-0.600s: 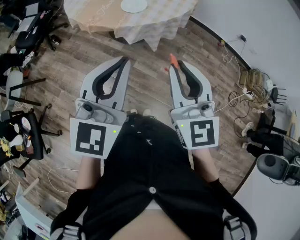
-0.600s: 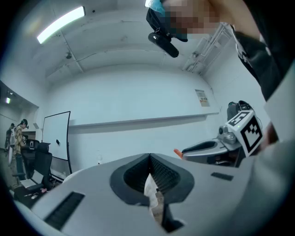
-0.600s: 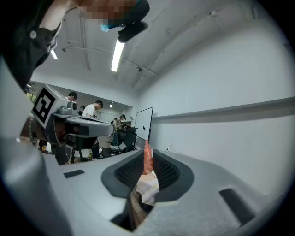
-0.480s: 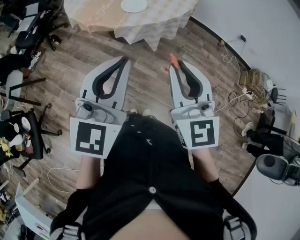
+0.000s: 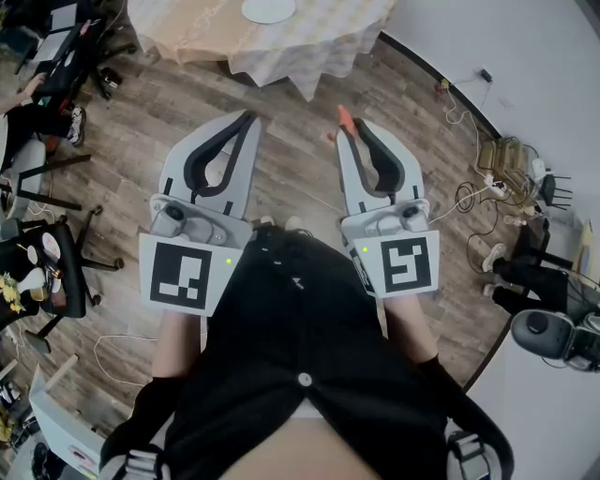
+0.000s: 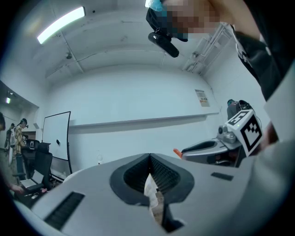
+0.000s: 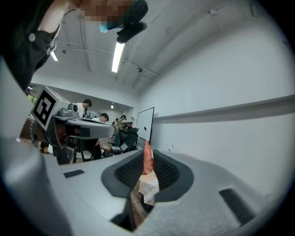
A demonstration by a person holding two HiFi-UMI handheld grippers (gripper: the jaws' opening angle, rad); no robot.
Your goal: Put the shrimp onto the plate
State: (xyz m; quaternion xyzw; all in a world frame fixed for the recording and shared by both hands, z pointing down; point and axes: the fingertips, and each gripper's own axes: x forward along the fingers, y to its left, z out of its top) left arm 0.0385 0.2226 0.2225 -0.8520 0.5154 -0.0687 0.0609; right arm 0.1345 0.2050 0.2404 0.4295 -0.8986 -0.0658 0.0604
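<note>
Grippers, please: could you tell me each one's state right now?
Left gripper: closed, empty.
Right gripper: closed on the shrimp.

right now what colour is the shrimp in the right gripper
The shrimp is orange; it shows best in the right gripper view.

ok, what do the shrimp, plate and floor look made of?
The shrimp looks like plastic or rubber: smooth, uniform orange. The plate is plain white, ceramic or melamine, can't tell which. The floor is matte wood-look planks, with grain and seams visible.
</note>
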